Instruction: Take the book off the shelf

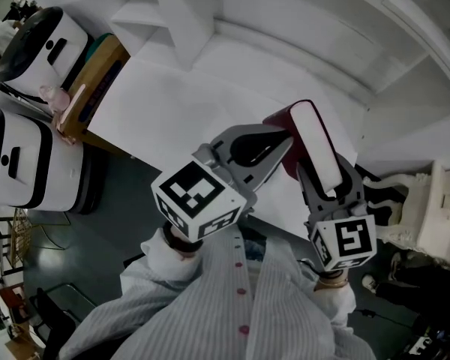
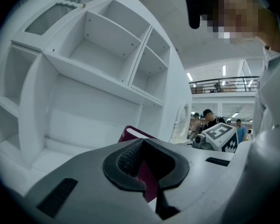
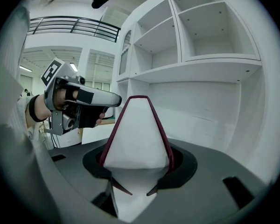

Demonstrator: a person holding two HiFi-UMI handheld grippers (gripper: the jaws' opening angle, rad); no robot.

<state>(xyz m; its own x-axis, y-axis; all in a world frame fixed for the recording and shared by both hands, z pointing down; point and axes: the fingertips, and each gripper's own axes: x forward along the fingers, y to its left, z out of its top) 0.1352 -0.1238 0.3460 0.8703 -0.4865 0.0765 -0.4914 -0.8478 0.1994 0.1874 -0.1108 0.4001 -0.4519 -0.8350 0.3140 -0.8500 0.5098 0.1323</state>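
A maroon book (image 1: 315, 145) with white page edges is held up in front of the white shelf unit (image 1: 180, 13), above the white desk top (image 1: 172, 103). My right gripper (image 1: 326, 169) is shut on it across its thickness; in the right gripper view the book (image 3: 137, 134) fills the gap between the jaws of the right gripper (image 3: 137, 168). My left gripper (image 1: 285, 137) comes in from the left. Its fingers converge on the book's maroon cover, and in the left gripper view that cover (image 2: 142, 176) runs down between the jaws. The shelf compartments (image 3: 200, 64) stand empty.
Two white machines (image 1: 37, 43) (image 1: 15, 163) stand at the left, beside a wooden board (image 1: 97, 81) at the desk's edge. A white carved stand (image 1: 435, 208) is at the right. People (image 2: 207, 118) stand far behind. The dark floor (image 1: 112, 223) lies below the desk's front edge.
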